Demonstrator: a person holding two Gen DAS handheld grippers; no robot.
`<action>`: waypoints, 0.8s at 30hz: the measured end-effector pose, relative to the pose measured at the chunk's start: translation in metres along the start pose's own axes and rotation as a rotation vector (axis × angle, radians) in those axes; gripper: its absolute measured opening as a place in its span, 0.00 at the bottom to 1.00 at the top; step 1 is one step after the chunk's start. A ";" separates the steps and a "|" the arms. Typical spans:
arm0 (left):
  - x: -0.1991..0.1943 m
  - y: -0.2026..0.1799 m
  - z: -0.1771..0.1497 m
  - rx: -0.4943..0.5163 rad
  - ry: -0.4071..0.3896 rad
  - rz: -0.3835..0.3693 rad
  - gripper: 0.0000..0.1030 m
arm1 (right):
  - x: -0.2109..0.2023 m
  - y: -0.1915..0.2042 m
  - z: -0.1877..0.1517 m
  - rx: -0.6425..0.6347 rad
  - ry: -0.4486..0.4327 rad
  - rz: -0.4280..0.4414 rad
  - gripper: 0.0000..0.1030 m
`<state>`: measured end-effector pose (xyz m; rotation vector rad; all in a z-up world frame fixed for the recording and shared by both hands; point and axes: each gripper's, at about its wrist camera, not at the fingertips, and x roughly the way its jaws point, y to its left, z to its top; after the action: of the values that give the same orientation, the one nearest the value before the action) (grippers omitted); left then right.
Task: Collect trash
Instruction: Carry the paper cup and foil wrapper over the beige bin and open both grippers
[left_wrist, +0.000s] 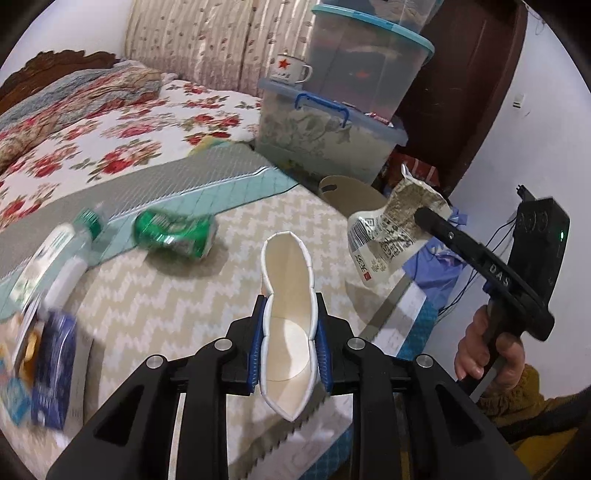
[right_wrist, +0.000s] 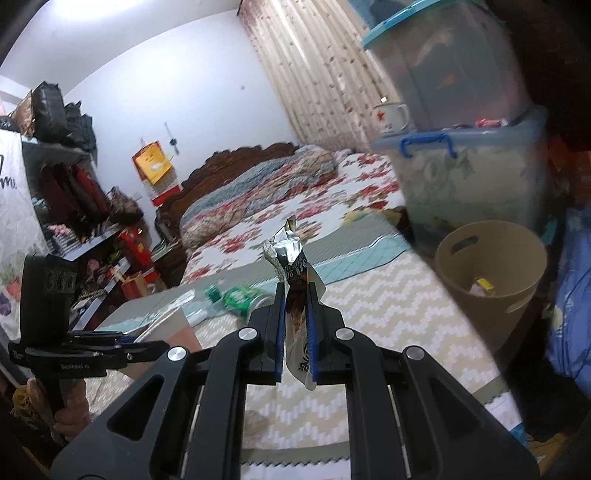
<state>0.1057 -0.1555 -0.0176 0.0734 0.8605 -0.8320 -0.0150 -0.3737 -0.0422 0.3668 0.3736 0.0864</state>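
My left gripper (left_wrist: 289, 328) is shut on a squashed white paper cup (left_wrist: 288, 288), held above the zigzag-patterned mattress. My right gripper (right_wrist: 295, 325) is shut on a crumpled foil snack wrapper (right_wrist: 291, 266); that wrapper also shows in the left wrist view (left_wrist: 391, 229) at the right, near the tan trash bin (left_wrist: 351, 192). The bin (right_wrist: 491, 280) stands by the mattress edge with a little trash inside. A green crushed can (left_wrist: 175, 232), a plastic bottle (left_wrist: 62, 254) and a blue carton (left_wrist: 51, 369) lie on the mattress at the left.
Stacked clear storage boxes (left_wrist: 332, 136) with an enamel mug (left_wrist: 291, 68) stand behind the bin. A bed with a floral quilt (left_wrist: 110, 129) fills the back left. Shelves with clothes (right_wrist: 85, 206) line the far wall. A dark door (left_wrist: 461, 92) is at the right.
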 end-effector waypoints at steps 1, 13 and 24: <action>0.003 -0.002 0.007 0.006 0.001 -0.009 0.22 | -0.002 -0.006 0.003 0.001 -0.014 -0.017 0.12; 0.122 -0.076 0.131 0.126 0.035 -0.148 0.22 | -0.010 -0.115 0.050 0.035 -0.141 -0.245 0.12; 0.274 -0.133 0.200 0.177 0.078 -0.141 0.42 | 0.051 -0.219 0.060 0.143 -0.034 -0.303 0.15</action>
<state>0.2443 -0.4912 -0.0397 0.2032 0.8706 -1.0426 0.0577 -0.5903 -0.0878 0.4485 0.3985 -0.2434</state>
